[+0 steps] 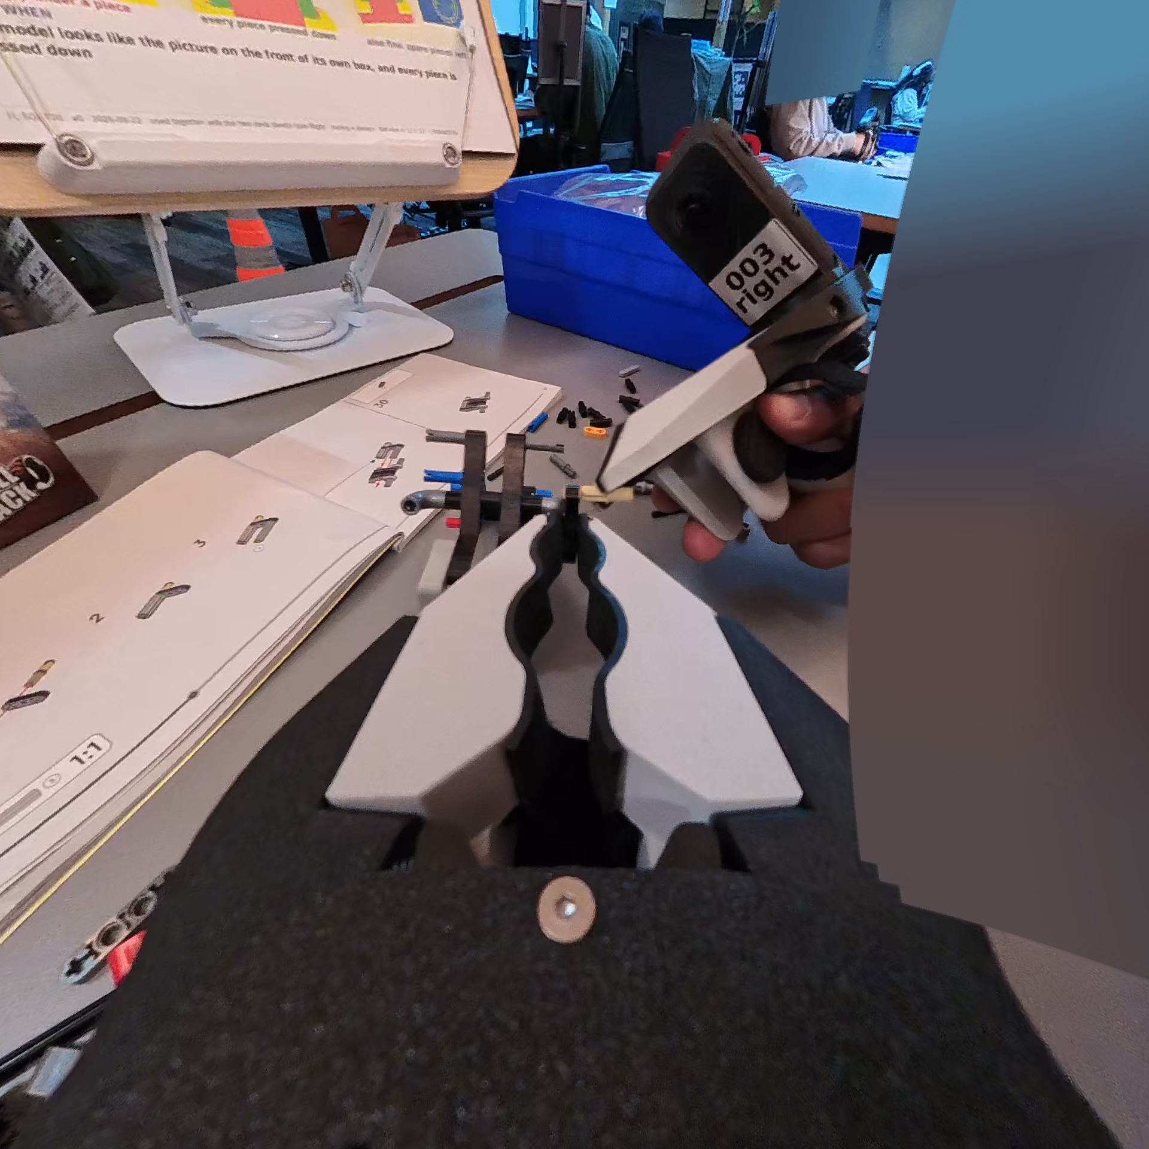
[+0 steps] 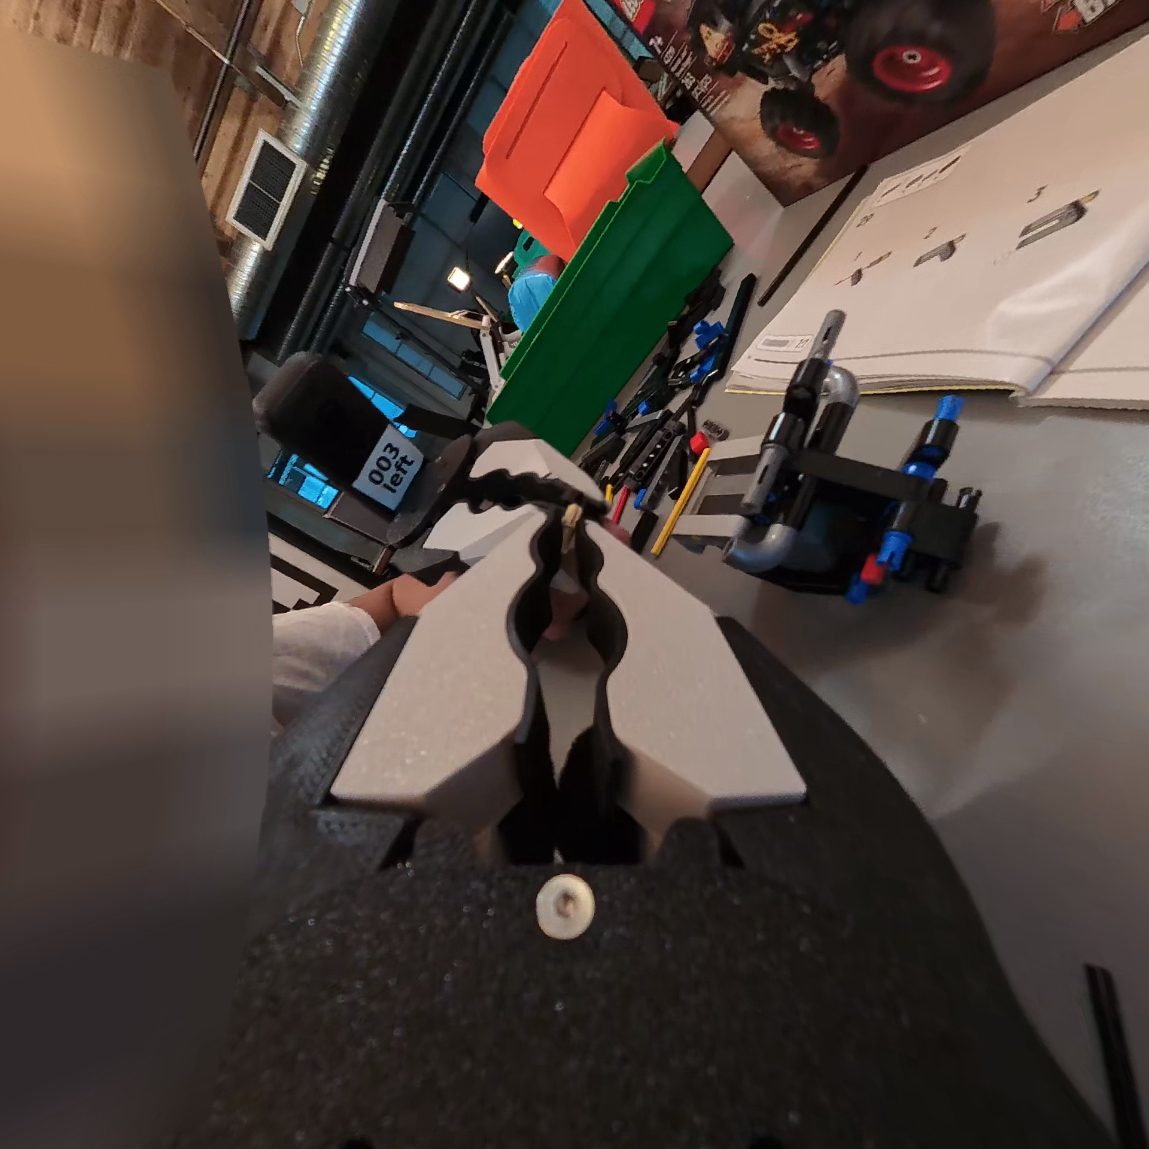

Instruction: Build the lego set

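My left gripper (image 1: 569,519) is shut on a small black Lego piece (image 1: 571,500) and holds it above the grey table (image 1: 715,590). My right gripper (image 1: 608,488) comes in from the right, shut on a tan pin (image 1: 612,495) whose end touches the black piece. In the right wrist view my right gripper (image 2: 569,528) pinches the tan pin (image 2: 569,519) against the tip of the left gripper (image 2: 547,485). The part-built assembly (image 1: 485,491) of black beams, blue pins and a grey pipe stands on the table beyond, apart from both grippers; it also shows in the right wrist view (image 2: 858,497).
An open instruction booklet (image 1: 249,559) lies left of the assembly. A blue bin (image 1: 590,267) and a white document stand (image 1: 280,336) are behind. Small black pins (image 1: 590,413) lie near the bin. A green bin (image 2: 622,298), an orange bin (image 2: 559,143), loose parts (image 2: 659,435) and the set's box (image 2: 870,74) are on the table's far side in the right wrist view. Both grippers' tips are close together, under 4 cm apart.
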Action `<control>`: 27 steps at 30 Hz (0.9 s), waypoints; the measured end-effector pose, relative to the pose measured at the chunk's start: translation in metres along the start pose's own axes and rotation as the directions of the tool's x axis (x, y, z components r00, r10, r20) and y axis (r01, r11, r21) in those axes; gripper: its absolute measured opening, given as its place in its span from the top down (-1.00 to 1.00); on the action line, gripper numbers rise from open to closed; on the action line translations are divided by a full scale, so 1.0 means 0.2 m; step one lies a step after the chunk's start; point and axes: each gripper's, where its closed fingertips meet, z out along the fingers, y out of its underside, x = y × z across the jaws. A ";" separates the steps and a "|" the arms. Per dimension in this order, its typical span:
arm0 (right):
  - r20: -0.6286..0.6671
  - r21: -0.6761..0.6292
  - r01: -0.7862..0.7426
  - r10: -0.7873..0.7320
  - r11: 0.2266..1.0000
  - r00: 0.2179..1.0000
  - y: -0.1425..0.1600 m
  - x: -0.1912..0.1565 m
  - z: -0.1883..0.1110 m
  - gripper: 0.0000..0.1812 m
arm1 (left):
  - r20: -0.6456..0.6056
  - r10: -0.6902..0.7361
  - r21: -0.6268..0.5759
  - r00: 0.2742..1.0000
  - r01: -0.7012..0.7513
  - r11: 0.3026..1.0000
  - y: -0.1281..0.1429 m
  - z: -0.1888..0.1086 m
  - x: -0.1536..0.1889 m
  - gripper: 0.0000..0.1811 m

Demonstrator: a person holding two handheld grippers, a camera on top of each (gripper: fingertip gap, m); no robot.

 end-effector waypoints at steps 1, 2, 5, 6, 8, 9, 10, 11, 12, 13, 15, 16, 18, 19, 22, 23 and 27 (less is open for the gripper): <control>0.012 -0.005 -0.005 0.005 1.000 1.000 0.01 -0.01 0.01 0.97 | -0.001 -0.007 -0.005 1.000 0.007 1.000 0.00 0.00 0.00 0.98; 0.014 -0.007 -0.002 0.002 1.000 1.000 0.01 -0.02 0.01 0.97 | -0.002 -0.014 -0.007 1.000 0.014 1.000 0.01 0.00 -0.01 0.98; 0.008 -0.002 0.003 -0.003 1.000 1.000 0.02 -0.02 0.02 0.97 | -0.012 -0.027 -0.009 1.000 0.027 1.000 0.01 0.00 -0.01 0.98; -0.002 0.002 0.007 -0.007 1.000 1.000 0.02 -0.02 0.02 0.97 | -0.012 -0.024 -0.008 1.000 0.024 1.000 0.01 0.00 0.00 0.98; -0.008 0.022 0.000 0.000 1.000 1.000 0.00 0.00 0.02 0.97 | -0.012 -0.026 -0.009 1.000 0.026 1.000 0.01 0.00 0.00 0.98; -0.004 0.018 -0.008 0.008 1.000 1.000 0.00 0.00 0.02 0.97 | -0.011 -0.027 -0.011 1.000 0.027 1.000 0.01 0.01 0.00 0.98; -0.001 0.021 -0.018 0.018 1.000 1.000 0.00 0.01 0.02 0.97 | -0.010 -0.030 -0.014 1.000 0.029 0.999 0.01 0.01 0.00 0.98; 0.001 0.025 -0.025 0.025 0.999 1.000 0.00 0.01 0.02 0.97 | -0.010 -0.032 -0.015 0.999 0.032 0.999 0.01 0.01 0.00 0.98; 0.001 0.028 -0.026 0.026 0.999 1.000 0.00 0.01 0.02 0.97 | -0.009 -0.034 -0.015 0.999 0.034 0.999 0.01 0.01 -0.01 0.98; -0.001 0.032 -0.027 0.027 0.999 1.000 0.00 0.01 0.02 0.97 | -0.008 -0.033 -0.016 0.999 0.033 0.999 0.01 0.01 -0.01 0.98; -0.009 0.038 -0.023 0.023 0.999 1.000 0.00 0.01 0.02 0.97 | -0.002 -0.027 -0.018 1.000 0.027 0.999 0.01 0.01 -0.01 0.98; -0.021 0.031 -0.013 0.014 0.999 1.000 0.00 0.02 0.02 0.97 | 0.004 -0.021 -0.025 1.000 0.021 0.999 0.02 0.01 -0.01 0.98; -0.062 0.015 0.019 -0.018 1.000 0.998 0.01 0.03 0.02 0.96 | 0.025 0.004 -0.045 1.000 -0.003 0.999 0.03 0.02 -0.01 0.98; -0.075 0.006 0.036 -0.035 0.999 0.997 0.01 0.04 0.02 0.96 | 0.034 0.022 -0.050 0.999 -0.020 0.999 0.04 0.02 -0.01 0.98; -0.119 -0.021 0.085 -0.087 0.996 0.989 0.02 0.04 0.02 0.96 | 0.054 0.081 -0.071 0.995 -0.077 0.995 0.05 0.02 -0.01 0.98; -0.129 -0.027 0.099 -0.102 0.995 0.986 0.02 0.05 0.02 0.96 | 0.065 0.114 -0.077 0.991 -0.109 0.991 0.05 0.02 -0.01 0.98; -0.128 -0.036 0.117 -0.121 0.992 0.984 0.03 0.04 0.02 0.97 | 0.095 0.232 -0.099 0.968 -0.223 0.970 0.06 0.02 -0.01 0.98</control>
